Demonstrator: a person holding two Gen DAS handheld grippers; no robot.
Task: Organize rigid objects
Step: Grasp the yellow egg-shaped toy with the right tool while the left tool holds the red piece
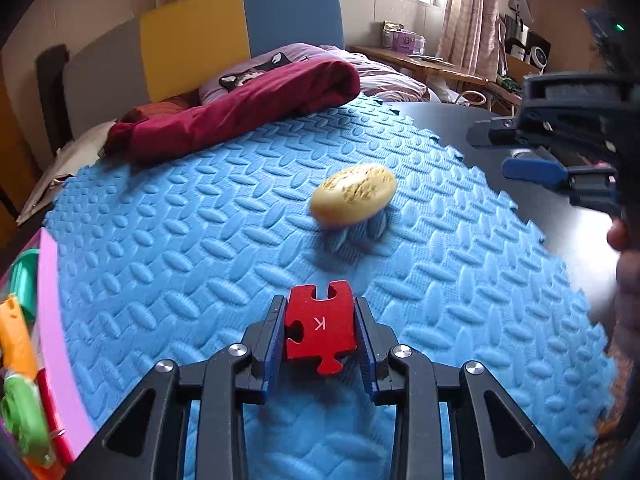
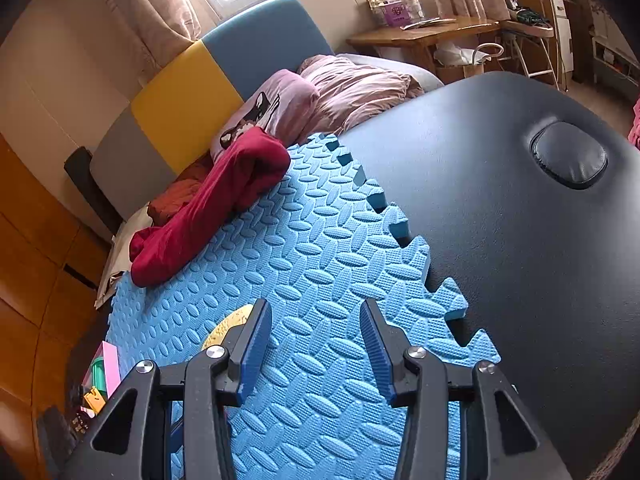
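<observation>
My left gripper [image 1: 320, 312] is shut on a red wooden puzzle piece [image 1: 319, 326] marked K, held just above the blue foam mat [image 1: 180, 240]. A yellow oval massager [image 1: 354, 194] with blue rollers lies on the mat ahead of it. My right gripper [image 2: 316, 326] is open and empty above the mat's right edge; it also shows in the left wrist view [image 1: 516, 152] at the far right. The yellow massager [image 2: 228, 328] peeks out behind the right gripper's left finger.
A pink-rimmed box [image 1: 52, 320] with colourful toys sits at the mat's left edge, also in the right wrist view [image 2: 108, 364]. A dark red cloth [image 1: 240, 108] lies along the mat's far edge. The mat rests on a dark padded table [image 2: 520, 220]. A bed lies behind.
</observation>
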